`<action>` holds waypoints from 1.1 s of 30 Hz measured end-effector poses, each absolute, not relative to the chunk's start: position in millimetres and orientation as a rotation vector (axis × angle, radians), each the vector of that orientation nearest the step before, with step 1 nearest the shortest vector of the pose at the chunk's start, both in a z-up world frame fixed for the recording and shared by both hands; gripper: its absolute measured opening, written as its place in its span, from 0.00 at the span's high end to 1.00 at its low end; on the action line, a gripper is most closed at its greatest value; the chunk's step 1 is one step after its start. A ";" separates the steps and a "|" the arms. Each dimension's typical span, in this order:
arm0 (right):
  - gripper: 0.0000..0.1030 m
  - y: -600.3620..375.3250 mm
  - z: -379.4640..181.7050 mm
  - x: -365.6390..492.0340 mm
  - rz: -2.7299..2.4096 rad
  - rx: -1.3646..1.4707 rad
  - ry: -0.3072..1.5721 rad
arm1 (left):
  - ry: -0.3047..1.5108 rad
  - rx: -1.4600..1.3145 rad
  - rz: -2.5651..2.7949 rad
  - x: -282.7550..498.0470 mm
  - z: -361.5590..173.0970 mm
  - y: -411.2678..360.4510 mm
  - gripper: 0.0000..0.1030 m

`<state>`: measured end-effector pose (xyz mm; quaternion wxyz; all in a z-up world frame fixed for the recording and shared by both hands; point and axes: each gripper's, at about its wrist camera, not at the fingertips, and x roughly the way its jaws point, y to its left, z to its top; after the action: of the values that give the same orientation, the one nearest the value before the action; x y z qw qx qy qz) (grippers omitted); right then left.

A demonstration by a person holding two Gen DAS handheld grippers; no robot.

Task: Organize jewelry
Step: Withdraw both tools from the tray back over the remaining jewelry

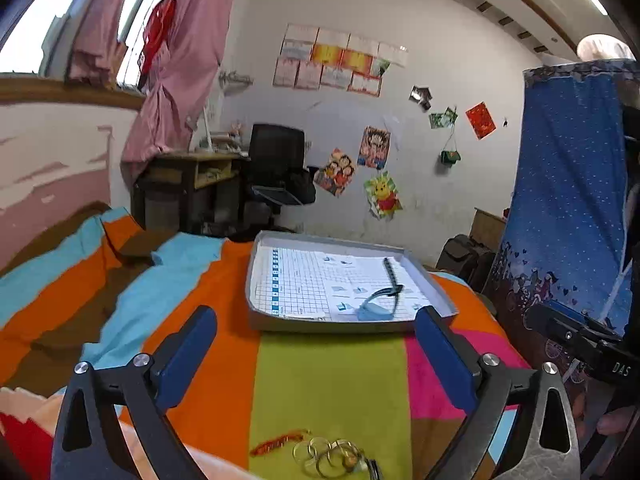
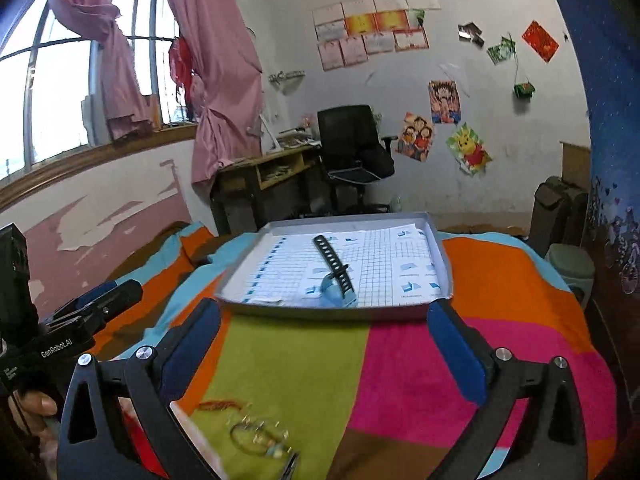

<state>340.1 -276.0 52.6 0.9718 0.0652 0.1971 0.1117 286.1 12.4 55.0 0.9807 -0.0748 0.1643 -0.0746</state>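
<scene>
Shallow grey tray [image 1: 256, 280] on striped blanket [image 1: 328, 380], holding black watch strap [image 1: 390, 270] with pale blue piece near front rim. Ahead of that rim, bare green stripe, then gold rings [image 1: 328, 454] and red bracelet [image 1: 278, 442]. Left gripper [image 1: 316, 356] and right gripper [image 2: 324, 352] spread wide, gripping nothing, short of tray's front edge.

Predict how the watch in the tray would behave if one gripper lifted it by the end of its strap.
The watch would probably droop: its black strap already bends where it lies in the tray, which suggests soft rubber. It looks light, and its holed, matte surface should resist slipping. The blue end might swing as the heavier part.
</scene>
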 end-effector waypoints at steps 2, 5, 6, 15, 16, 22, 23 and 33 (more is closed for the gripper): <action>0.01 -277.0 58.7 311.7 0.230 0.128 0.378 | 0.306 -0.146 -0.142 257.9 58.9 12.2 0.00; 0.01 -279.6 62.9 272.8 0.229 0.123 0.353 | 0.292 -0.149 -0.144 224.2 61.6 13.5 0.00; 0.01 -280.6 63.6 257.6 0.223 0.116 0.344 | 0.291 -0.152 -0.145 212.7 61.1 14.5 0.00; 0.01 -285.6 53.8 156.1 0.188 0.106 0.308 | 0.306 -0.119 -0.150 138.1 48.6 14.0 0.00; 0.01 -284.6 52.8 147.5 0.185 0.106 0.306 | 0.303 -0.107 -0.148 129.1 46.2 14.0 0.00; 0.01 -280.5 45.5 109.8 0.160 0.101 0.291 | 0.308 -0.097 -0.135 97.2 35.9 17.4 0.00; 0.01 -280.9 43.5 104.3 0.155 0.103 0.289 | 0.309 -0.096 -0.134 94.0 34.8 17.8 0.00; 0.01 -277.2 8.5 88.0 0.117 0.131 0.344 | 0.387 -0.075 -0.096 83.2 -3.4 22.1 0.00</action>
<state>88.0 -277.2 8.5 0.9814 0.0652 0.1711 0.0582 83.2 22.1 -3.4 0.9794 -0.0373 0.1924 -0.0477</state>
